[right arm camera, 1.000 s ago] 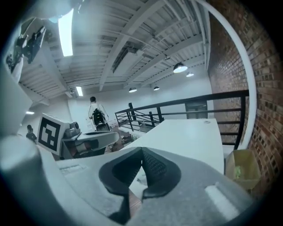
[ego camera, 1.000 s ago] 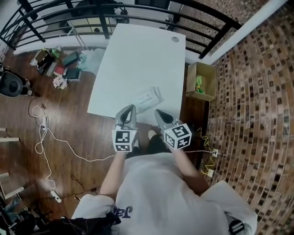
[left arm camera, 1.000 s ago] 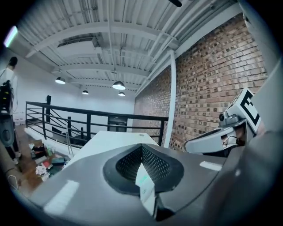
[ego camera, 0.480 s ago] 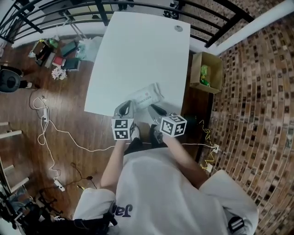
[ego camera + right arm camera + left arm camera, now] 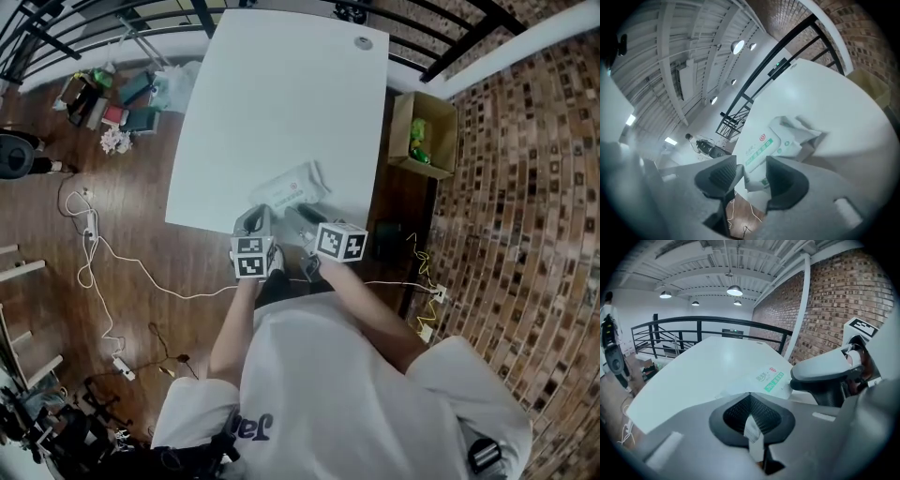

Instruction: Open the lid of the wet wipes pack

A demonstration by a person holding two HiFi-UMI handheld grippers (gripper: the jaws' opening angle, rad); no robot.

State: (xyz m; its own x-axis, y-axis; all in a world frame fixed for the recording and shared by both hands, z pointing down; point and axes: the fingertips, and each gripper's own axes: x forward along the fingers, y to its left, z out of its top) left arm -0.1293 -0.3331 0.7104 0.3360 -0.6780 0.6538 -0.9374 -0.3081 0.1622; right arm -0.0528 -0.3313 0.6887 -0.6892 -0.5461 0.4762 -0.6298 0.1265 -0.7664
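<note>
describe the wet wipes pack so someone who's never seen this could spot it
Start at the big white table beside the black railing. Near the edge closest to the person lies the wet wipes pack, a flat, crinkly white packet with green print and a red mark. The table's only other item is a small round disc at the far corner.

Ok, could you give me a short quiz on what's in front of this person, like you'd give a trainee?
1. True or false: the wet wipes pack lies at the far end of the table.
2. Where is the cardboard box?
A. on the table
B. down beside the table
C. on top of the pack
3. Fill in: the stripe printed on the pack is ___ in colour.
Key: 1 false, it lies by the near edge; 2 B; 3 green.
</note>
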